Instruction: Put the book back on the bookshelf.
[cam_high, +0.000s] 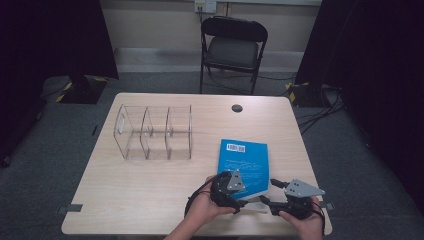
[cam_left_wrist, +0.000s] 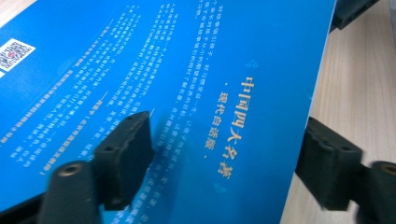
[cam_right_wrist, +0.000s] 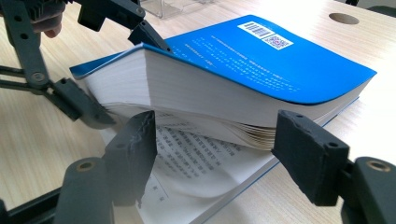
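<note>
- One clear organizer (cam_high: 155, 131) with three compartments stands on the left half of your one table (cam_high: 150, 195).
- One blue book (cam_high: 245, 162) lies right of centre, near your edge, barcode end away from you.
- Your left gripper (cam_high: 239, 192) has one jaw on top of the cover and one under a thick block of pages, lifting that block off the lower pages.
- Your right gripper (cam_high: 272, 192) sits spread wide at the book's near edge, holding nothing.
</note>
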